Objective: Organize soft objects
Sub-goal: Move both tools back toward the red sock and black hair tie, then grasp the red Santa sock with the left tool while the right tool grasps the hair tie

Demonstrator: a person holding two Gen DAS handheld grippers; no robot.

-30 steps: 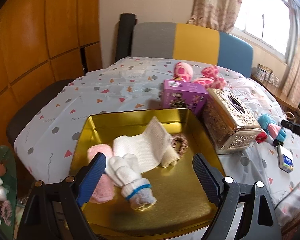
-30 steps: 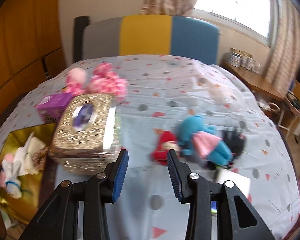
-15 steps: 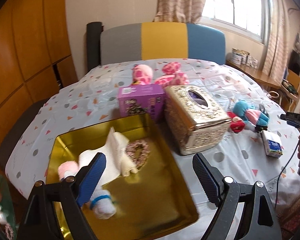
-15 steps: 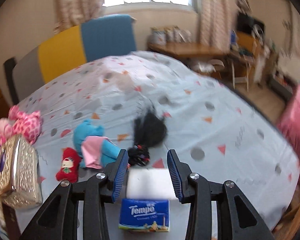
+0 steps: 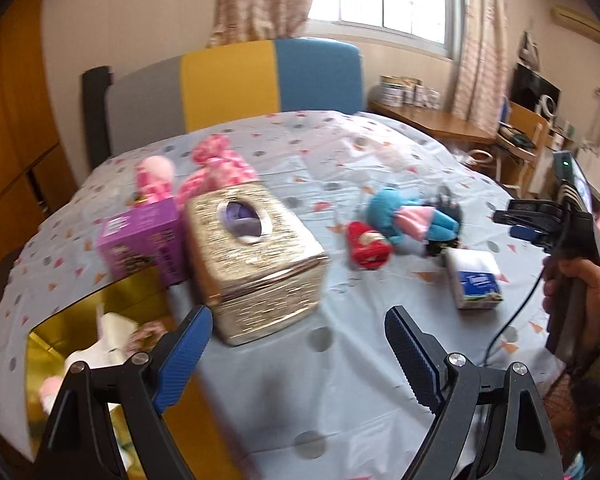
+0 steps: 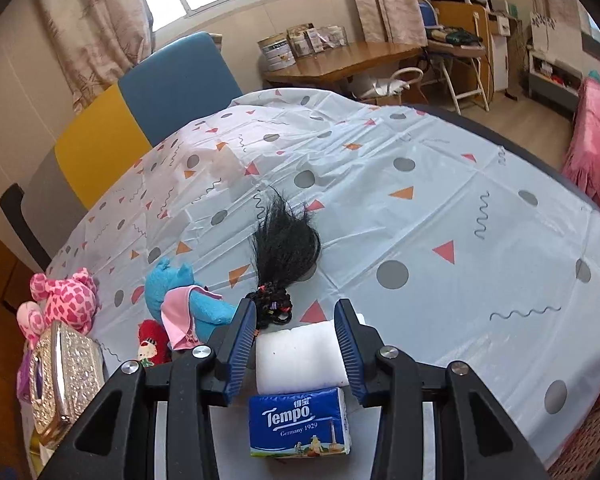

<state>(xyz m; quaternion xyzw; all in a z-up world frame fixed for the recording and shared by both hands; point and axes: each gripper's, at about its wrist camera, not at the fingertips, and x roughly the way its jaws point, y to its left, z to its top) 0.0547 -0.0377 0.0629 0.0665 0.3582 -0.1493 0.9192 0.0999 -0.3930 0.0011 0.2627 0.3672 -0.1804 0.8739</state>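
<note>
My left gripper (image 5: 298, 340) is open and empty above the table, right of the gold tray (image 5: 56, 336), which holds white and pink soft items (image 5: 108, 340). A blue plush (image 5: 404, 216) (image 6: 188, 300), a small red plush (image 5: 368, 244) (image 6: 152, 346) and a black hair tuft (image 6: 286, 244) lie on the patterned cloth. A pink spotted plush (image 5: 220, 168) (image 6: 66, 300) lies behind the boxes. My right gripper (image 6: 296, 328) is open, its jaws on either side of a white tissue pack (image 6: 300, 354), apart from it.
A gold tissue box (image 5: 252, 256) (image 6: 66, 376) and a purple box (image 5: 144, 240) stand beside the tray. A blue Tempo pack (image 6: 300, 420) (image 5: 476, 276) lies near the front edge. A striped chair back (image 5: 228, 84) stands behind the table.
The left view swung right from the tray toward the tissue box and plush toys. The right gripper swung right and came down around the white tissue pack.
</note>
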